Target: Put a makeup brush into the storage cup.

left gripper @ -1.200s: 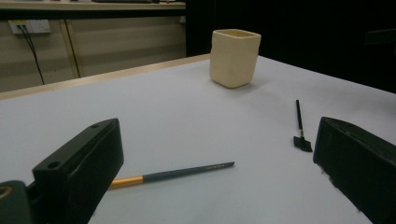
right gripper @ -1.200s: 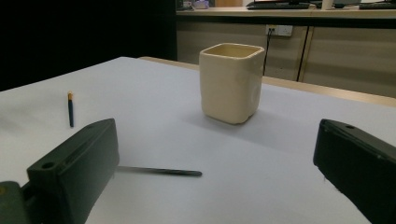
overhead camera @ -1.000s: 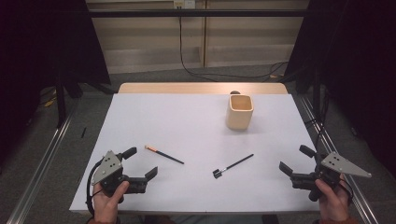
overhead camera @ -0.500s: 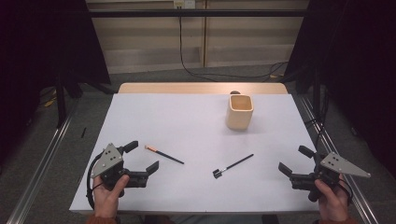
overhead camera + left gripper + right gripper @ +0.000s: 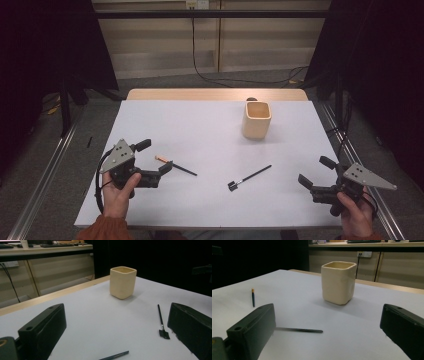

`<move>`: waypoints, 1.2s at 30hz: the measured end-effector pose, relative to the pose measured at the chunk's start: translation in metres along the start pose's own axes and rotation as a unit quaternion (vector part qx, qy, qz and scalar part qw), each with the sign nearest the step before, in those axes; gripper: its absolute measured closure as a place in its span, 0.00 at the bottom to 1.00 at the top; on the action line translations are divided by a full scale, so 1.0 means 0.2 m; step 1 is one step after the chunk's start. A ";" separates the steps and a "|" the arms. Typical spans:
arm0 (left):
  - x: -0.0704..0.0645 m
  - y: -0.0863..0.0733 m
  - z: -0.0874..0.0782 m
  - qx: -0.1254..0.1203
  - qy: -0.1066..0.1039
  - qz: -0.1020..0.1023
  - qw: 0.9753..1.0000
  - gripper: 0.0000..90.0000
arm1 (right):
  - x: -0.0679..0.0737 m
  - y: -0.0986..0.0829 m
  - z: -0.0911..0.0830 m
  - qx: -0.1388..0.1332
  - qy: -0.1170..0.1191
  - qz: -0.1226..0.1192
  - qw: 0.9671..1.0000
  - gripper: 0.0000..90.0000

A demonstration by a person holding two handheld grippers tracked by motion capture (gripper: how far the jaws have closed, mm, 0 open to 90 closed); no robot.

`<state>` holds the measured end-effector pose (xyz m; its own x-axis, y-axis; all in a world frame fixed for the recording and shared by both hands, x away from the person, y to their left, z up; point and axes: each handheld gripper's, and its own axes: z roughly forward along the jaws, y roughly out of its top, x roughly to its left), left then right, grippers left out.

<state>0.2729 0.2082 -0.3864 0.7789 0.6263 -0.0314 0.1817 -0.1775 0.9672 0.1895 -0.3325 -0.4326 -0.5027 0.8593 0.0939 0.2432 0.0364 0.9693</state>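
Black and open wide, your left tongs sit right by the pencil on the bench, so slide them around its middle, while your right tongs wait open too.

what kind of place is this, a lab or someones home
Most likely a lab or recording workspace, not a home: a table covered in plain white, dark curtains hung on both sides, and a wall socket with a cable running down to the bare floor.
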 end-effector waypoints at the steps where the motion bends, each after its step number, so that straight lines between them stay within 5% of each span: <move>1: 0.00 0.01 0.01 0.000 -0.001 -0.001 1.000 0.03 | 0.00 0.00 0.00 0.001 0.000 0.001 1.000 0.00; 7: 0.04 0.04 0.03 -0.006 0.000 -0.008 1.000 0.02 | 0.00 0.00 0.00 -0.001 -0.001 -0.002 1.000 0.00; 10: 0.09 0.06 0.04 -0.013 -0.002 -0.041 0.999 0.01 | 0.01 0.00 0.00 -0.002 0.000 -0.002 1.000 0.00; 21: 0.12 0.10 0.08 0.001 0.002 -0.020 1.000 0.02 | 0.01 0.00 0.00 -0.001 0.000 -0.003 1.000 0.00; 22: 0.13 0.11 0.10 0.005 -0.016 -0.022 1.000 0.02 | 0.01 0.00 0.00 -0.001 0.002 -0.002 1.000 0.00; 30: 0.13 0.14 0.16 0.006 -0.021 -0.004 1.000 0.02 | 0.01 0.00 0.00 -0.001 0.000 -0.002 1.000 0.00; 36: 0.13 0.18 0.22 0.035 -0.040 0.009 0.999 0.02 | 0.01 0.00 0.00 0.001 0.001 -0.007 1.000 0.00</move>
<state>0.3258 0.1843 -0.3639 0.8278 0.5599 -0.0367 0.2058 -0.2421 0.9482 0.1892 -0.3311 -0.4325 -0.5070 0.8581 0.0810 0.2382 0.0492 0.9700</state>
